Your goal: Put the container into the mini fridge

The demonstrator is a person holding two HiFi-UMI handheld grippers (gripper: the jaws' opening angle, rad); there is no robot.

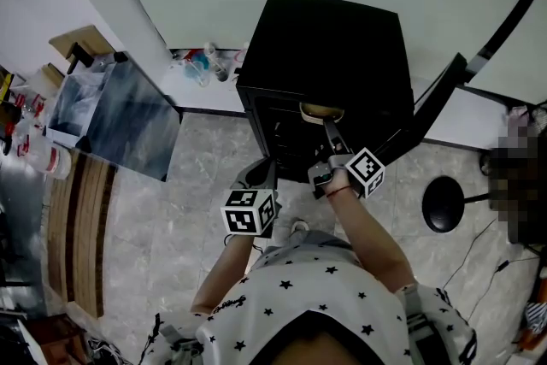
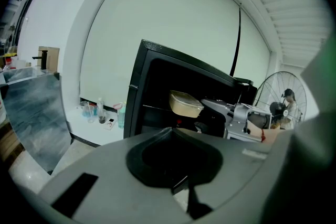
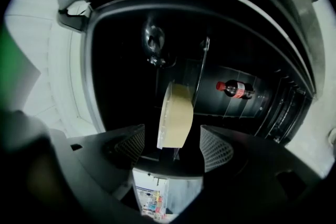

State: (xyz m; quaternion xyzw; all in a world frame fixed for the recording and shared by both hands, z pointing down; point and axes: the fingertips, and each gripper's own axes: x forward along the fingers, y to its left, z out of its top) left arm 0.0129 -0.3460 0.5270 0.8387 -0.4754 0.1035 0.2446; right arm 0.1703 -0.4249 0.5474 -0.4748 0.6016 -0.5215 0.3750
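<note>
The beige lidded container (image 1: 321, 109) sits on a shelf inside the open black mini fridge (image 1: 342, 47). My right gripper (image 1: 328, 126) reaches into the fridge just in front of it. In the right gripper view the container (image 3: 176, 115) stands between the mesh pads (image 3: 216, 147) with a gap on each side, so the right gripper (image 3: 172, 136) is open. My left gripper (image 1: 259, 173) hangs lower, in front of the fridge, with nothing in it. In the left gripper view its jaws (image 2: 172, 134) meet, and the container (image 2: 185, 103) shows beyond them.
The fridge door (image 1: 432, 111) swings open to the right, with a cola bottle (image 3: 234, 89) on its rack. A black round stool (image 1: 443, 205) stands at the right. A shiny panel (image 1: 128, 120) leans at the left. Small bottles (image 1: 201, 64) stand by the wall.
</note>
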